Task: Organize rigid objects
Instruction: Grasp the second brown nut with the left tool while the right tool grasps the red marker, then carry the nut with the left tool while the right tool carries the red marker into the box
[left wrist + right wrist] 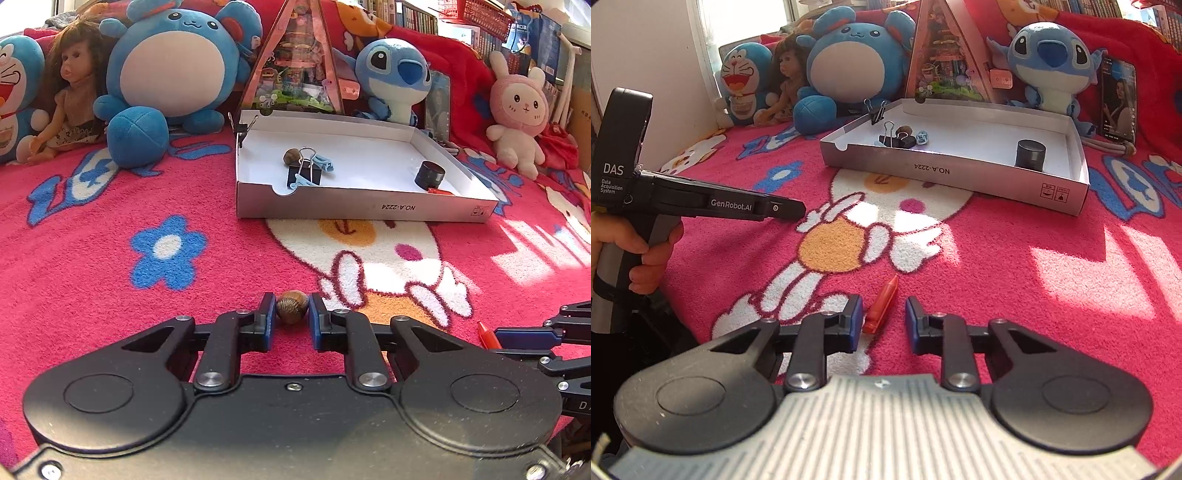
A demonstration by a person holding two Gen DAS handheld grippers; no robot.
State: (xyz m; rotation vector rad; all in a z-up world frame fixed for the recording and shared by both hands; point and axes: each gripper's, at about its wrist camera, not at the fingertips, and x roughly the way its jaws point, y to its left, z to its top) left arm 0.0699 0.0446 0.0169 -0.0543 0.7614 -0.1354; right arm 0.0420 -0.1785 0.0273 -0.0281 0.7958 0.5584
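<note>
My left gripper (291,308) is shut on a small brown snail shell (292,305) just above the pink blanket. My right gripper (882,314) is open around an orange-red crayon-like piece (882,304) lying on the blanket, nearer its left finger. The right gripper also shows in the left wrist view (546,332) with the orange piece (488,334). The white cardboard box lid (369,206) (960,173) lies ahead; it holds another brown shell (291,156), a black binder clip (304,173), light blue clips (324,162), a black cylinder (429,175) (1030,155) and a red piece (439,192).
Plush toys, a doll (70,96) and a triangular toy box (299,59) line the back behind the lid. A binder clip (242,127) is clamped on the lid's far left corner. A phone (1117,99) leans at the right. The blanket (110,258) covers the whole surface.
</note>
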